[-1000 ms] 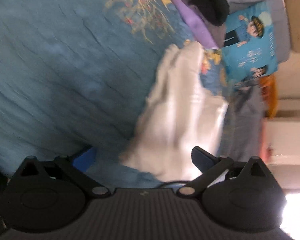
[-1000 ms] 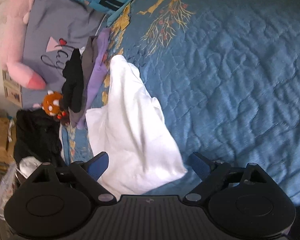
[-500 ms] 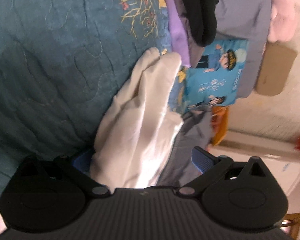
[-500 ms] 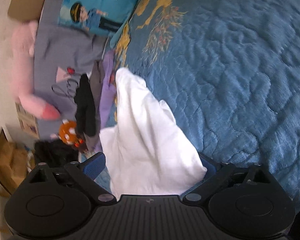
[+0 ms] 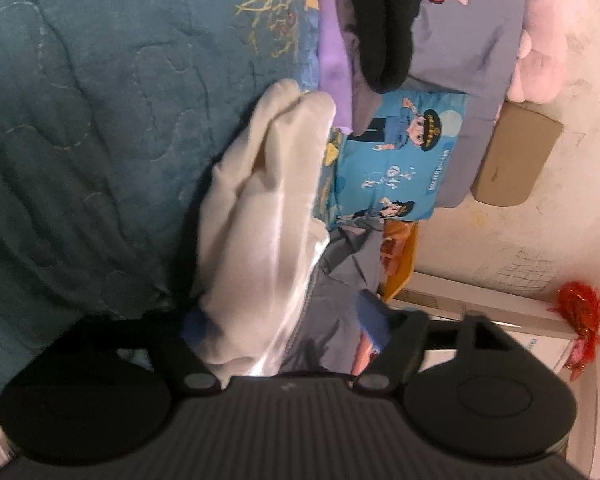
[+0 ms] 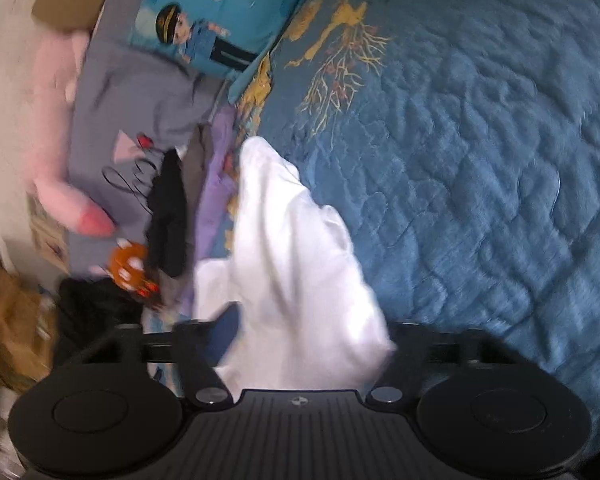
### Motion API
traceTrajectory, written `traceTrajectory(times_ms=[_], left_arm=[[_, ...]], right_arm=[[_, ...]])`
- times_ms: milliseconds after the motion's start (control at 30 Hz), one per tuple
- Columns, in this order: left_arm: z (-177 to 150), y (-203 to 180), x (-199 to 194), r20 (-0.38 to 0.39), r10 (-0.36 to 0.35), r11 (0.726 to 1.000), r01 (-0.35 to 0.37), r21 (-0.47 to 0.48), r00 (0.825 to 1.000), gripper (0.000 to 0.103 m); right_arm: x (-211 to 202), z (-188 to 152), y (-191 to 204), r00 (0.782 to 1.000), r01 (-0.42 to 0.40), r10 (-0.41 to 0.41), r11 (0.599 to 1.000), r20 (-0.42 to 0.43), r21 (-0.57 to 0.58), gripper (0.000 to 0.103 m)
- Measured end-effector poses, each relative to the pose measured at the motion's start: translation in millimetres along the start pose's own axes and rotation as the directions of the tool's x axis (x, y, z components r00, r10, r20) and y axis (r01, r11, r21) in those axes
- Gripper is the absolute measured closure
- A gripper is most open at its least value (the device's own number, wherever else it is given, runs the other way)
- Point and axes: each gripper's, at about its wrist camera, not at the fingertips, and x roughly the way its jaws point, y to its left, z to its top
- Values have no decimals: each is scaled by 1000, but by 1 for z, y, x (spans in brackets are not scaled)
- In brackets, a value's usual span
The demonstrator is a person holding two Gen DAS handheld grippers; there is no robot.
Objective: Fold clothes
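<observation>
The step in hand looks like the first grasp: both grippers are set at the near end of a white garment [image 6: 296, 264] that lies bunched in a long ridge on the blue quilted bed [image 6: 480, 160], running from the grippers away toward the pile of purple and black clothes [image 6: 180, 216] at the far left.

In the right wrist view the right gripper [image 6: 308, 340] has its jaws spread wide, with the cloth's near edge filling the gap between them; the right finger is hidden behind the fabric, so contact there cannot be told.

In the left wrist view the left gripper [image 5: 288, 320] is also spread, at a middling width. The white garment [image 5: 268, 216] lies against its left finger, while a grey garment [image 5: 340, 276] fills the rest of the gap.

Nothing is folded yet. The next move, as I judge it, calls for each gripper to close on a corner or hem of the white cloth alone. The left one must avoid catching the grey fabric. Then both should lift and spread the piece flat on the open quilt to the right.
</observation>
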Motion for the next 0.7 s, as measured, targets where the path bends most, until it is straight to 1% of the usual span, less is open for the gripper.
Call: traceTrajectory(times_ms=[33, 100, 133, 267, 367, 433, 533, 600, 700], left_arm=[[0, 1, 1, 2, 10, 1000, -10, -3, 1000, 61], [1, 2, 2, 7, 27, 1000, -27, -10, 1000, 76], [2, 2, 3, 9, 40, 999, -40, -7, 999, 79], [0, -10, -1, 38, 91, 993, -93, 66, 995, 84], [-2, -29, -6, 62, 128, 978, -136, 158, 990, 87], [-3, -42, -11, 76, 157, 961, -170, 219, 985, 88], [-4, -65, -20, 81, 184, 935, -200, 295, 980, 88], [-9, -85, -26, 82, 198, 910, -214, 355, 977, 88], [-20, -118, -35, 77, 233, 864, -243, 442, 969, 88]], right_arm=[[-1, 0, -1, 1000, 2, -2, 1000, 1, 2, 80], [-2, 1, -3, 1000, 7, -7, 1000, 4, 5, 80], [-3, 0, -1, 1000, 10, -10, 1000, 7, -11, 81], [-9, -4, 9, 1000, 19, -17, 996, 25, -86, 84], [-15, -6, 16, 999, 10, -7, 996, 34, -94, 85], [-19, -6, 20, 999, -6, 9, 997, 32, -81, 86], [-27, -8, 29, 999, -34, 36, 997, 28, -72, 87], [-36, -8, 41, 999, -45, 47, 995, 23, -86, 87], [-51, -6, 60, 998, -54, 57, 991, 19, -121, 87]])
